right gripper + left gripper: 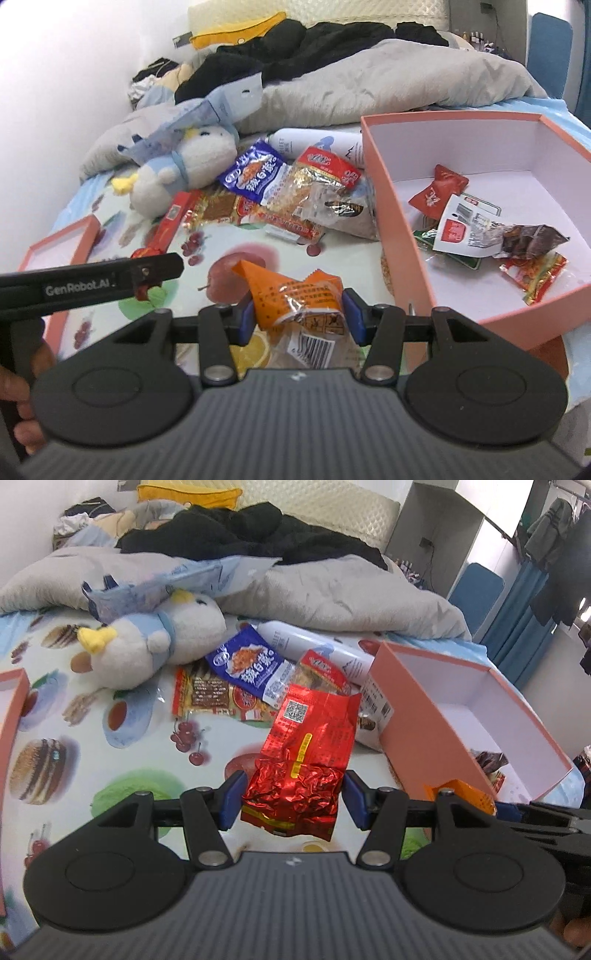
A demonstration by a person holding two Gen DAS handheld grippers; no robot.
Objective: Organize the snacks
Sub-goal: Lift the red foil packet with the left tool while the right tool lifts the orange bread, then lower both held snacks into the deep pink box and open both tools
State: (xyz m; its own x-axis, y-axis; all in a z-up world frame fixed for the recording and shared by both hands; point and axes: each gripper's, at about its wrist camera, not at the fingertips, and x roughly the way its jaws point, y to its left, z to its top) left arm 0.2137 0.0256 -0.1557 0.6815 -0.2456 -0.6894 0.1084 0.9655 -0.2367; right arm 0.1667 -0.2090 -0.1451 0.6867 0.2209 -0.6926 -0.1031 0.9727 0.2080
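Both packets should be carried over the pink box's (388, 206) near wall before release, not dragged against it; the left gripper (291, 799) is clamping a crinkled red foil packet (306, 753), the right gripper (299, 317) an orange snack packet (295, 295), both just left of the box.

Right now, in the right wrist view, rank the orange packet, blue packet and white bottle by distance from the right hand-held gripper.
1. Orange packet, between the right hand-held gripper's pads.
2. Blue packet, mid-bed, slightly left.
3. White bottle, behind the snack pile, beside the pink box.
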